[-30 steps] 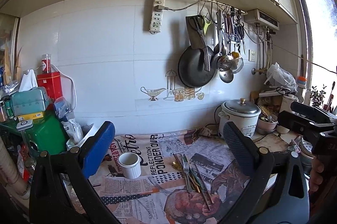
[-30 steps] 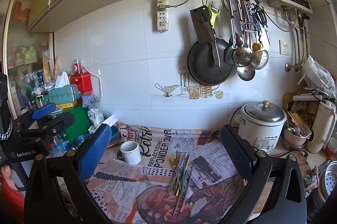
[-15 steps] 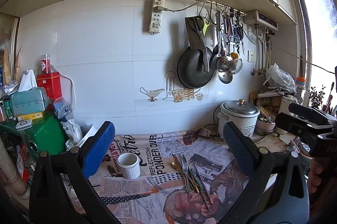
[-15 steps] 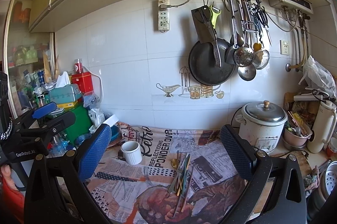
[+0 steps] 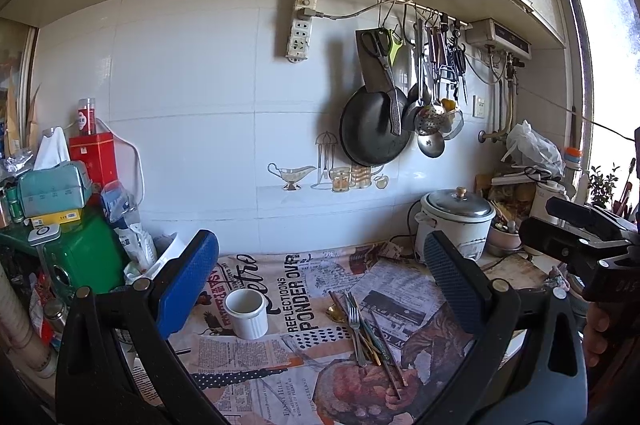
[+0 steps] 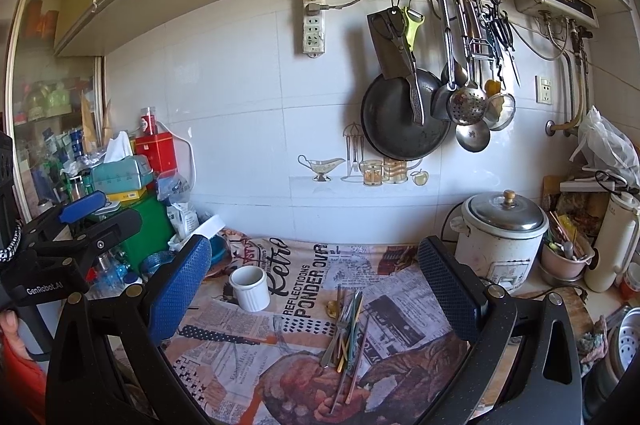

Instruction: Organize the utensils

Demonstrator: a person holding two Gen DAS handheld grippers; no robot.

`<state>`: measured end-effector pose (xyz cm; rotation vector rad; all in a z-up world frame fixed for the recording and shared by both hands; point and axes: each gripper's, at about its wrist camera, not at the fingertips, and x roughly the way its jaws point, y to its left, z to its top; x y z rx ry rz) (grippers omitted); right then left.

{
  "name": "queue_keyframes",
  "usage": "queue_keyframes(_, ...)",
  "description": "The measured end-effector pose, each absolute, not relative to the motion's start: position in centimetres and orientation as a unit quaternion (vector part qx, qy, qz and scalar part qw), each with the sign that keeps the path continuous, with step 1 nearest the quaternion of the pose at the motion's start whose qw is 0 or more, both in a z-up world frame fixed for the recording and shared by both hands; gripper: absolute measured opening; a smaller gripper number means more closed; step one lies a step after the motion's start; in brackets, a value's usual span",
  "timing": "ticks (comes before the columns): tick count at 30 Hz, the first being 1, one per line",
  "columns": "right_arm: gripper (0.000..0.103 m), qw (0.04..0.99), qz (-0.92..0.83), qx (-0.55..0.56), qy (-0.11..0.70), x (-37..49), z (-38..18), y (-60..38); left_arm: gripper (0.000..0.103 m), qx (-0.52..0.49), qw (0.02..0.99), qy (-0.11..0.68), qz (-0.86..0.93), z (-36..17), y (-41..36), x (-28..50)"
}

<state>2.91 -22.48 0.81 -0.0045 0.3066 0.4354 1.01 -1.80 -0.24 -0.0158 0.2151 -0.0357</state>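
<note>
A loose pile of utensils (image 5: 368, 333) (image 6: 346, 329) lies on the printed newspaper-pattern cloth (image 5: 296, 377) (image 6: 248, 361): a fork, a gold spoon and several chopsticks. A small white ribbed cup (image 5: 246, 313) (image 6: 250, 288) stands upright and empty to their left. My left gripper (image 5: 320, 285) is open, held above the cloth, with cup and pile seen between its fingers. My right gripper (image 6: 316, 281) is open too, nothing between its fingers. Each gripper shows at the edge of the other's view, held by a hand.
A white rice cooker (image 5: 456, 225) (image 6: 498, 237) stands at the back right. A green tin (image 5: 84, 253) (image 6: 148, 225), tissue box (image 5: 54, 187) and red tin crowd the left. A pan (image 6: 404, 121) and several tools hang on the tiled wall. A pink bowl (image 6: 564, 261) and thermos sit at far right.
Both views have shifted very slightly; the grippers stay open and the cup and utensils have not moved.
</note>
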Motion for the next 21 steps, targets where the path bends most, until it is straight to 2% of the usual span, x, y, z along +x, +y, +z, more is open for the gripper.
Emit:
queue_keyframes(11,0.103,0.964,0.189,-0.013,0.188,6.2,-1.4,-22.5,0.103,-0.03,0.988,0.151,-0.016,-2.4,-0.7,5.6)
queue_keyframes(21,0.103,0.949,0.169,-0.047,0.26,12.1,-5.5,-22.8,0.103,-0.054,0.969,0.24,-0.007,-7.4,-1.1,13.5)
